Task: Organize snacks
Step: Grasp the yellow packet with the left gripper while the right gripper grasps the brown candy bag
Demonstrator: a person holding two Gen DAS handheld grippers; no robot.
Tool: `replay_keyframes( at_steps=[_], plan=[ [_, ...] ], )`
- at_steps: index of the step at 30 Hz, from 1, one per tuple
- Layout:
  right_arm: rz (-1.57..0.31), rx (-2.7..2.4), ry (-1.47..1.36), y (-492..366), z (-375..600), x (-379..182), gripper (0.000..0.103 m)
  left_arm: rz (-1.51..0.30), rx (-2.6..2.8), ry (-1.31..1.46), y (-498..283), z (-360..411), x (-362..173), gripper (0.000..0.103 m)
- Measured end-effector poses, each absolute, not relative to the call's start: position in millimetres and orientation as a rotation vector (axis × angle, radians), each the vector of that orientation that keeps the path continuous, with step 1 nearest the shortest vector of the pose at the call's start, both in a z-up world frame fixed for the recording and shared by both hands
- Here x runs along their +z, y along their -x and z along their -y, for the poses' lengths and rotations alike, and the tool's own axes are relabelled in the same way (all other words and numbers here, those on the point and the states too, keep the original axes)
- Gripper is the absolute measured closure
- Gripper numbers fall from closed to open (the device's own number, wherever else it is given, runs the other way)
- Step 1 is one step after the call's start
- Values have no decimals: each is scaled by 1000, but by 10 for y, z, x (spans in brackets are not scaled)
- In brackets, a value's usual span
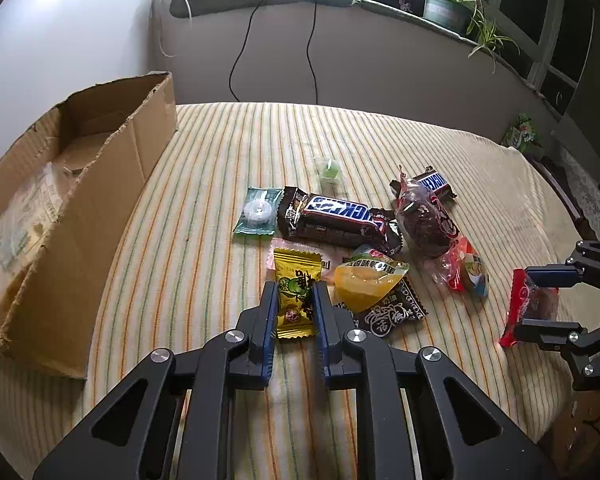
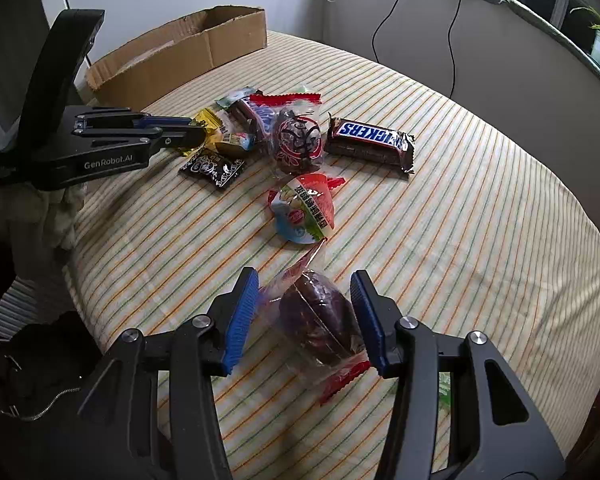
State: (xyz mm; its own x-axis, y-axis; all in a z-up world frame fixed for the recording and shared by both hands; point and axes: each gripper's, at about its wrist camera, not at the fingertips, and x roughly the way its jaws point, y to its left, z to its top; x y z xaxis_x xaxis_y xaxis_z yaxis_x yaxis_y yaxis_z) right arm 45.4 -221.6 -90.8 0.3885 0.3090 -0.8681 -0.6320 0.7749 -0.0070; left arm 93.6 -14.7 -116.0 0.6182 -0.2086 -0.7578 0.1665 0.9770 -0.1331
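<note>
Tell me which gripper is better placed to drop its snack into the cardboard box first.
Left. The left gripper, closed on the yellow candy packet, sits beside the cardboard box. The right gripper, around the dark wrapped snack, is farther away.

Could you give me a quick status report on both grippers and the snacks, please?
Left gripper shut on yellow candy packet. Right gripper around dark date packet. Cardboard box left, path clear.

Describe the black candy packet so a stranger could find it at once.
Start at the striped cloth and find the snack pile in its middle. At the pile's near edge, beside the yellow candy between the left tongs, lies the black packet. It alone is black with white ornate print, partly under an orange jelly.
</note>
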Motion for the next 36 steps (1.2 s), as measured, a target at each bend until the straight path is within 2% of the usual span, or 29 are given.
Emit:
replay_keyframes(
  at_steps=[11,12,14,19,21,22,23,36],
  plan=[
    [-1048,660,349,-482,2372,-798,45,-878,-215,86,-919,73,-1154,89],
    [-1043,659,362,-480,2383,-771,44,-878,-215,86,-917,70,-1154,89],
    [-1030,663,390,-468,2404,-713,33,-877,-214,87,-916,69,-1154,89],
    [-1056,710,493,-403,2393,-783,32,-875,-211,95,-910,50,-1150,89],
    [-1055,698,540,-374,2354,-852,35,-875,-211,95,-909,46,-1152,90],
    [-1057,679,561,-373,2338,-892,45,-874,-211,95,-910,45,-1152,90],
    [-1066,667,565,-388,2332,-928,62,-874,-211,96,-909,39,-1152,90],
    [-1046,645,371,-457,2294,-878,67,-842,-199,127,-807,-73,-1069,92]
  ],
)
